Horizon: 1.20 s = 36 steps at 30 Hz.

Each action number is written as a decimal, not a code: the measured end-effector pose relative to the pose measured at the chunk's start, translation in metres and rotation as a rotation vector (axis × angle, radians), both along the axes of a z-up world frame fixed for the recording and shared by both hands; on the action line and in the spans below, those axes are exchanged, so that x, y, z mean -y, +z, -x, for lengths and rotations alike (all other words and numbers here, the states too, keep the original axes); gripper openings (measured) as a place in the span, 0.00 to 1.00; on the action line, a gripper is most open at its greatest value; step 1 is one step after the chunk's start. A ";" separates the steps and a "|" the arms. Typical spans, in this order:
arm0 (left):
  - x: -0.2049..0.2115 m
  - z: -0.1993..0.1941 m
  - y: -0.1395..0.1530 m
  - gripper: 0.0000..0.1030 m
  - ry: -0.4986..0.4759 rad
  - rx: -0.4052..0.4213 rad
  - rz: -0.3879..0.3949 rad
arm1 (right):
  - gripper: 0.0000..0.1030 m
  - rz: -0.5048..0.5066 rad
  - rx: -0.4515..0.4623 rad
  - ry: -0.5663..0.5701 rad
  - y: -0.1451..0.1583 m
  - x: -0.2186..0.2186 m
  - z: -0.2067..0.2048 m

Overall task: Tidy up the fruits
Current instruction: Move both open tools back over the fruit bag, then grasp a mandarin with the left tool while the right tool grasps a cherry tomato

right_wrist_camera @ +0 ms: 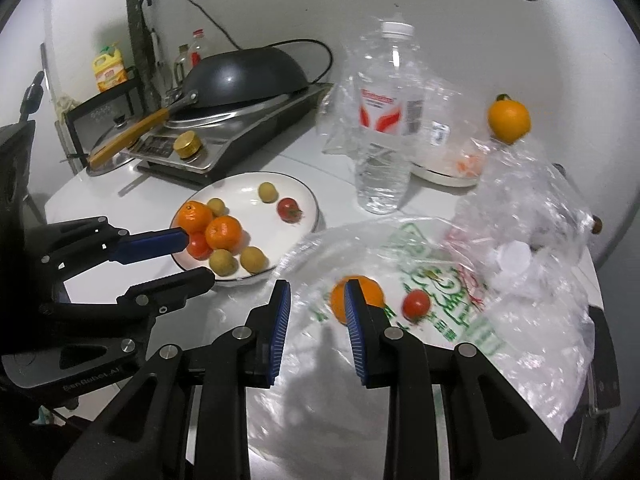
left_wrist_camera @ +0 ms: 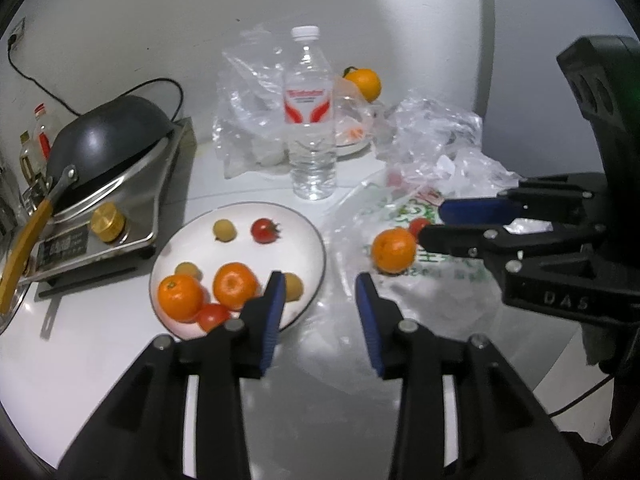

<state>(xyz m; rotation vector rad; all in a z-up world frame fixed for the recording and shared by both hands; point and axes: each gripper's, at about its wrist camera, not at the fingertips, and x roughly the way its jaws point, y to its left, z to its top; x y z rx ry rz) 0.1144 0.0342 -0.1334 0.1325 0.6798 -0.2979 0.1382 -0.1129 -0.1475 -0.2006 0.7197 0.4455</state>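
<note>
A home kitchen. A black wok sits on a steel induction cooker with a brass knob, plugged into the wall. Oil and sauce bottles stand on a rack behind it, and a plate of fruit lies on the white counter.

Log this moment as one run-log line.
left gripper: open, empty | right gripper: open, nearing orange on plastic bag | plate: partly filled
</note>
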 end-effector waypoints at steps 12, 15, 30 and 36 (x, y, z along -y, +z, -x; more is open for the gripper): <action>0.036 -0.003 0.004 0.49 -0.057 0.008 -0.023 | 0.29 -0.033 -0.009 -0.060 -0.006 0.043 -0.003; 0.044 -0.006 0.003 0.49 -0.070 0.003 -0.034 | 0.29 -0.043 -0.015 -0.072 -0.008 0.051 -0.007; 0.075 -0.038 -0.013 0.49 -0.106 -0.053 -0.063 | 0.29 -0.074 -0.067 -0.082 -0.031 0.078 -0.038; 0.086 -0.052 -0.022 0.49 -0.119 -0.080 -0.077 | 0.29 -0.088 -0.089 -0.083 -0.040 0.083 -0.049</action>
